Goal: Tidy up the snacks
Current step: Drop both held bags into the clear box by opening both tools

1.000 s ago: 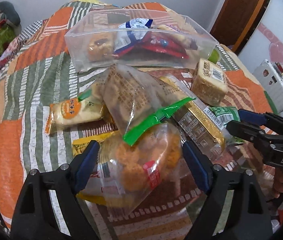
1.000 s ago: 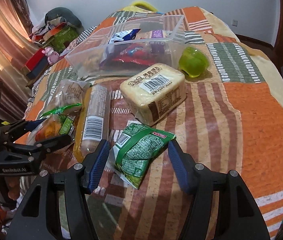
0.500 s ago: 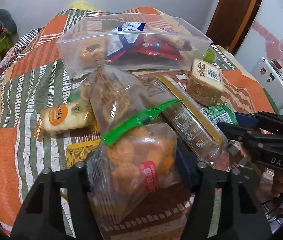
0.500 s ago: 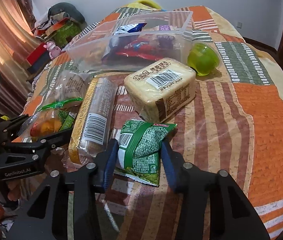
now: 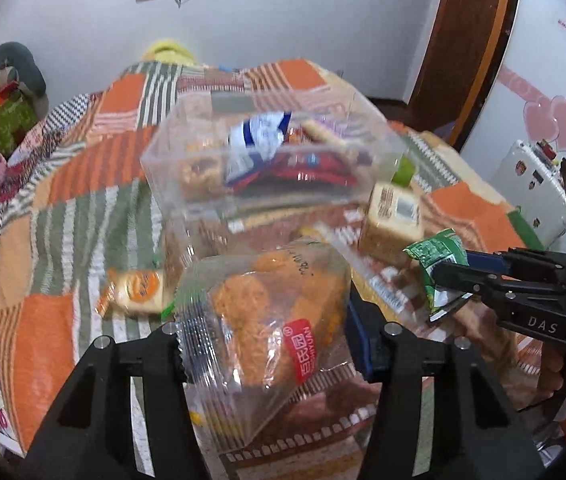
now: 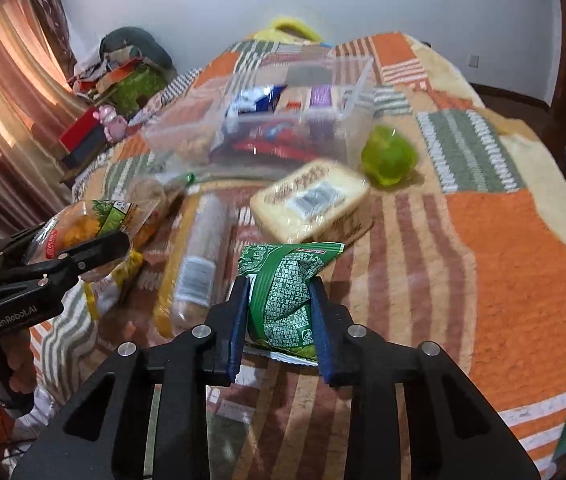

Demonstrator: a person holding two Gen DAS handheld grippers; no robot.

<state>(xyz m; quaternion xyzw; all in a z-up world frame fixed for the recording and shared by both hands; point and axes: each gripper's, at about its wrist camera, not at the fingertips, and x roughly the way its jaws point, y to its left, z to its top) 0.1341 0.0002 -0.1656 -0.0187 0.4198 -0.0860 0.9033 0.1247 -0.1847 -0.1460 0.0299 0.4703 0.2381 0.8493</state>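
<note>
Left wrist view shows the left gripper (image 5: 271, 344) clenched on a clear bag of orange snacks (image 5: 271, 312), which is lifted above the striped blanket (image 5: 71, 208). Right wrist view shows the right gripper (image 6: 281, 316) clenched on a green snack packet (image 6: 287, 288), its blue pads pressing both sides, the packet also off the blanket. Just beyond the packet lies a pale bread loaf pack (image 6: 315, 200), and to its left a long wrapped roll (image 6: 195, 264). Far behind them stands a clear plastic bin (image 6: 267, 120) with several snacks inside, and a green round object (image 6: 389, 158) lies right of the bin.
</note>
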